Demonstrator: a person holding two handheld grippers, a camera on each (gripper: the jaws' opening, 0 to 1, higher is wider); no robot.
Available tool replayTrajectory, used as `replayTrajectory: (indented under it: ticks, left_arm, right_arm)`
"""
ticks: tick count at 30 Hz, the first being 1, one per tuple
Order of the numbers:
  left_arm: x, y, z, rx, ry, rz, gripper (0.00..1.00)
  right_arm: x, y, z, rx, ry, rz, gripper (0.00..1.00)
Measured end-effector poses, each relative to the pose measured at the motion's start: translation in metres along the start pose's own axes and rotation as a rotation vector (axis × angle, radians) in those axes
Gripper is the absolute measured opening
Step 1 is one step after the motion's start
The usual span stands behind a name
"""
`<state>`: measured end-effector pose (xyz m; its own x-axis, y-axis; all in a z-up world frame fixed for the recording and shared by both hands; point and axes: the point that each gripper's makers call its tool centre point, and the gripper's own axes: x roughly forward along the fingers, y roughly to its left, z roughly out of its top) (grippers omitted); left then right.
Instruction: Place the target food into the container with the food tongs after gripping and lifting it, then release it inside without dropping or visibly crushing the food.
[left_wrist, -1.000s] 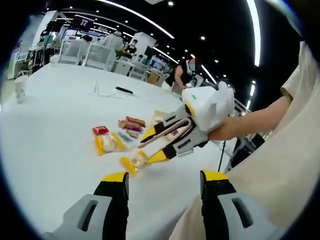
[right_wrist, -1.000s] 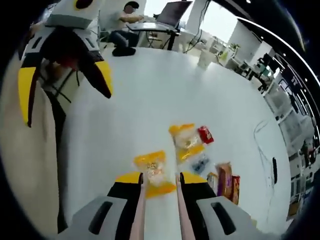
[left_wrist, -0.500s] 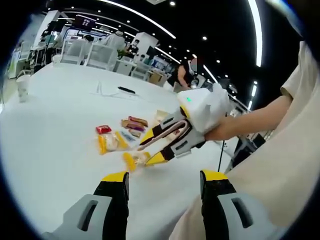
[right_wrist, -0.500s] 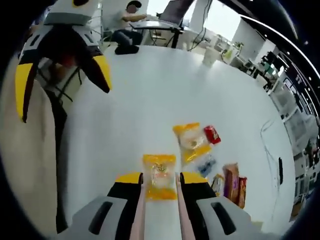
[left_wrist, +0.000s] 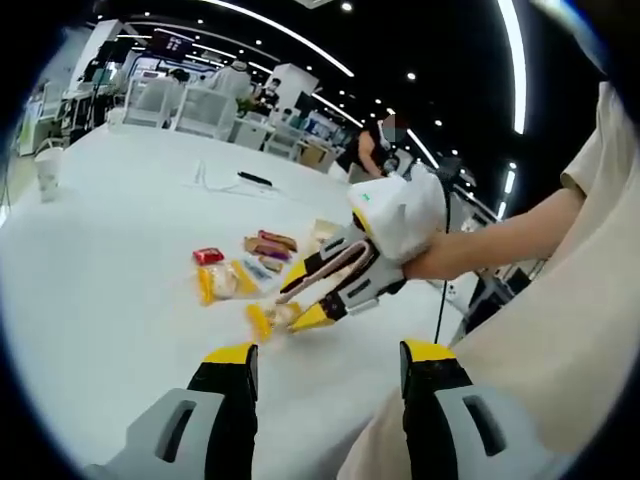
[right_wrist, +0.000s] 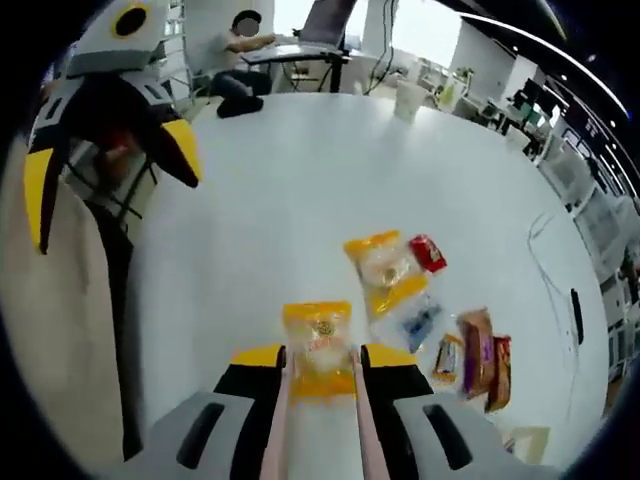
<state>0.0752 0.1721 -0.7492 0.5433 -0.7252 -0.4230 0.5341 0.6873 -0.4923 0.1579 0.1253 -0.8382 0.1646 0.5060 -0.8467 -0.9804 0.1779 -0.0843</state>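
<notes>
Room: open office with strip lights on a dark ceiling, desks and chairs at the back, a seated person at 11 o'clock in the right gripper view.
Surface: white table (right_wrist: 300, 190), broad and mostly bare, a paper cup (left_wrist: 47, 172) near its far edge at 9 o'clock in the left gripper view.
Target food: yellow snack packet (right_wrist: 319, 347) lying flat on the table at 6 o'clock in the right gripper view, just between the pink tong tips (right_wrist: 283, 400).
Right gripper (right_wrist: 320, 362): jaws narrowly parted, one either side of the packet's near end; whether the tong tips press the packet I cannot tell. In the left gripper view it reaches in from 3 o'clock, held in a gloved hand (left_wrist: 400, 215), its tips down at the packet (left_wrist: 268, 318).
Left gripper (left_wrist: 325, 360): jaws wide apart, holding nothing, raised above the table; in the right gripper view it hangs at 10 o'clock.
Other food: a second yellow packet (right_wrist: 383, 270) with a small red packet (right_wrist: 428, 252) touching it at 1 o'clock of the target, then a clear-blue packet (right_wrist: 420, 322) and brown bars (right_wrist: 478, 355) towards 3 o'clock.
</notes>
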Motion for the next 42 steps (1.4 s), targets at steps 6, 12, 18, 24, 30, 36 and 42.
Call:
replayTrajectory:
  ticks: [6,12,18,24,30,36,42]
  left_arm:
    - [-0.0001,0.0025,0.0010,-0.001,0.001,0.006,0.57]
    - [0.0029,0.0017,0.0008,-0.001,0.004,0.002,0.57]
    - [0.0051,0.0003,0.0009,0.000,0.005,-0.005,0.57]
    - [0.0025,0.0010,-0.0002,-0.001,0.005,-0.001,0.57]
    - [0.0022,-0.0003,0.0007,0.001,0.003,0.000,0.57]
    - [0.0033,-0.0024,0.0012,0.007,0.002,-0.003,0.57]
    - [0.0036,-0.0040,0.0009,0.010,0.000,-0.005,0.57]
  right_arm:
    - [0.0032,-0.0011,-0.0022,0.021,0.000,0.003,0.29]
    - [0.0035,-0.0029,-0.0080,0.095,-0.007,0.001,0.28]
    - [0.0034,-0.0035,-0.0078,0.128,-0.011,-0.007,0.26]
    - [0.0039,-0.0030,-0.0067,0.147,-0.012,-0.004,0.25]
    - [0.0031,-0.0010,-0.0068,0.157,-0.014,0.000,0.24]
    - [0.0001,0.0024,-0.0076,0.161,-0.017,0.000,0.24]
    - [-0.0045,0.0032,-0.0094,0.179,-0.027,-0.005,0.24]
